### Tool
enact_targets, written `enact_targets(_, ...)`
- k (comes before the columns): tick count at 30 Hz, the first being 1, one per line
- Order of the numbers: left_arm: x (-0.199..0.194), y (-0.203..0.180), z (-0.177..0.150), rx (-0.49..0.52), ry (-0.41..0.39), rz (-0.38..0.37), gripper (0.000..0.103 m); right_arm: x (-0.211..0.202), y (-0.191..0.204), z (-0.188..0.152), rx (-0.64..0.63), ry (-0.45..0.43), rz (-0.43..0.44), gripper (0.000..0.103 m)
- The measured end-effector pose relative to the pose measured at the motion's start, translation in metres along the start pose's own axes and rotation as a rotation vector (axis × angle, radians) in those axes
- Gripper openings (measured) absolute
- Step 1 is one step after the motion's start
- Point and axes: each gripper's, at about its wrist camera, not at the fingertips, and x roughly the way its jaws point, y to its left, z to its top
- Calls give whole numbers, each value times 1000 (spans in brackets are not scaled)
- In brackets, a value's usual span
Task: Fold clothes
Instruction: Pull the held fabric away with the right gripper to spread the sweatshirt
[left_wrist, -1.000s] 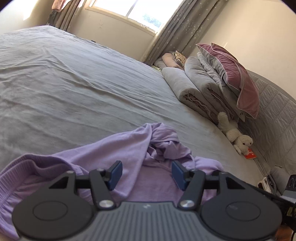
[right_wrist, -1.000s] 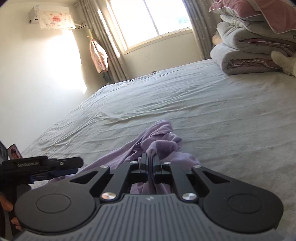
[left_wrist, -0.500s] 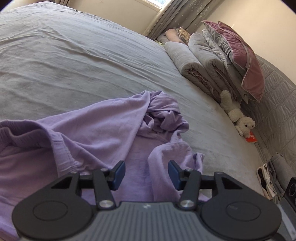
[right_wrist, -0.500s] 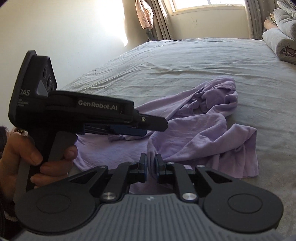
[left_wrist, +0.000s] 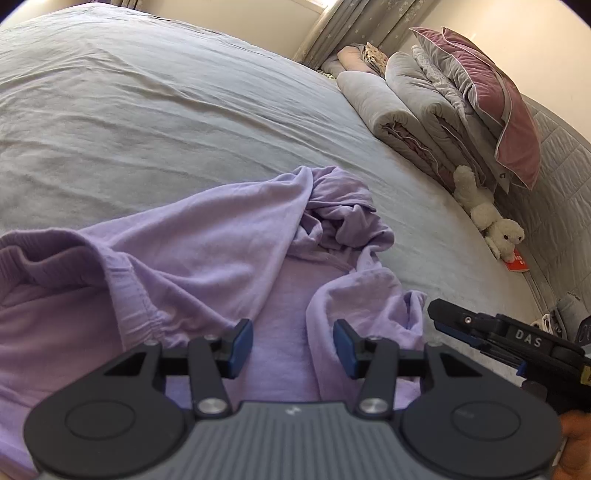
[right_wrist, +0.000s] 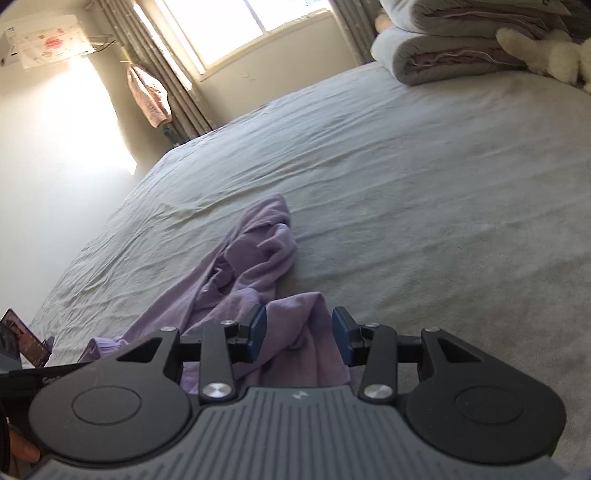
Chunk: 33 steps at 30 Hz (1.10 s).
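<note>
A crumpled lilac garment (left_wrist: 221, 251) with a ribbed waistband lies on the grey bed (left_wrist: 147, 118). My left gripper (left_wrist: 293, 345) is open and empty, just above the cloth near its middle. My right gripper (right_wrist: 298, 334) is open, its blue pads either side of a raised fold of the same lilac garment (right_wrist: 255, 266), not clamping it. The right gripper also shows at the right edge of the left wrist view (left_wrist: 498, 332).
Rolled grey quilts (left_wrist: 406, 110) and a mauve pillow (left_wrist: 495, 99) are stacked at the bed's head, with a white plush toy (left_wrist: 487, 221) beside them. A window with curtains (right_wrist: 251, 33) is at the far wall. A phone-like object (right_wrist: 22, 339) sits at the bed's left edge.
My right gripper was shut on the lilac cloth and has opened, letting it go. My left gripper stayed open and has lowered over the garment, which now lies more spread out.
</note>
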Motion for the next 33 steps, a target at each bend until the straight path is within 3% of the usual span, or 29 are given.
enact_targets(4, 1, -1, -1, 7, 4, 1, 49, 13, -3, -4, 46, 37, -7, 44)
enact_targets(12, 1, -1, -2, 32, 5, -9, 55, 17, 2, -5, 56, 4, -23, 43)
enact_targets(14, 1, -2, -3, 34, 6, -18, 61, 17, 5, -5, 42, 0, -21, 25)
enact_targets(16, 1, -3, -3, 39, 4, -22, 64, 16, 8, -5, 27, -4, -14, 16)
enact_targets(19, 1, -4, -5, 45, -1, -32, 79, 11, 15, -4, -5, -43, -28, 6)
enact_targets(23, 0, -6, -7, 63, -6, -30, 84, -3, 18, 3, -29, -116, -49, 5)
enact_targets(33, -1, -7, -7, 75, -10, -26, 85, -40, -9, 23, -43, -251, -164, 5)
